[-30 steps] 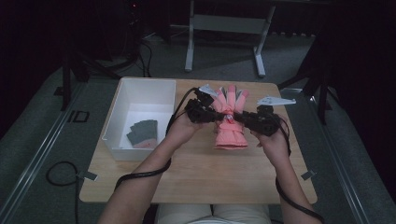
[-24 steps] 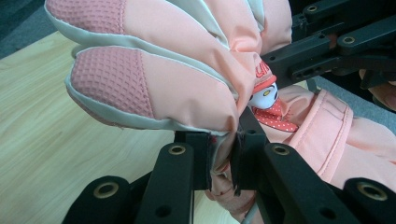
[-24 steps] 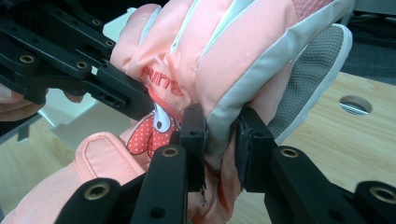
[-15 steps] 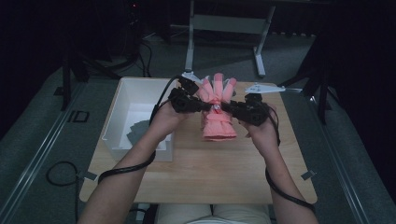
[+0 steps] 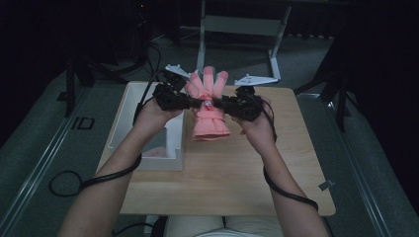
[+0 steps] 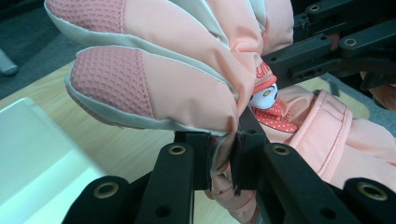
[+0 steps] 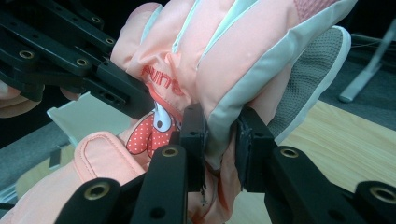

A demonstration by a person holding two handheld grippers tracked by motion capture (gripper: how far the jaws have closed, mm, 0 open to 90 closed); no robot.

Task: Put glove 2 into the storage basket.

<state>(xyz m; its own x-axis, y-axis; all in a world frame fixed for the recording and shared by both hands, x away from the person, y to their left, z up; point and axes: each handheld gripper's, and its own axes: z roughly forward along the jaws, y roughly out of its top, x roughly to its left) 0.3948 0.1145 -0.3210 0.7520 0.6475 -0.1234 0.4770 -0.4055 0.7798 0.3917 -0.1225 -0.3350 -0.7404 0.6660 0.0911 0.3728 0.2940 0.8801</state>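
- Since the earlier frames we note both hands have carried the pink glove (image 5: 208, 106) up off the wooden table (image 5: 237, 173) and toward the far edge; a second ago it lay lower, near the table's middle.
- Left gripper (image 5: 197, 103): in the high view we see it coming in from the glove's left side, the person's left hand (image 5: 154, 111) wrapped behind it.
- In the left gripper view its jaws are drawn narrow, pinching a fold of glove fabric (image 6: 223, 154) at the side seam below the fingers.
- Right gripper (image 5: 216, 104): it meets the glove from the opposite side, the right hand (image 5: 257, 121) behind it.
- In the right gripper view its jaws are likewise narrow, clamped on the glove's (image 7: 224, 84) edge where white trim meets pink.
- Between the two claws the glove hangs upright, fingers pointing up and away, cuff hanging down toward the table.
- We see a small cartoon patch (image 6: 270, 105) with a red dotted scarf just beyond the left claw's tips, near the other gripper's black bars.
- Left of and below the left gripper sits a white bin (image 5: 129, 106) on the table; its contents are dark and we cannot tell what they are.
- Cables trail from each gripper along the forearms.
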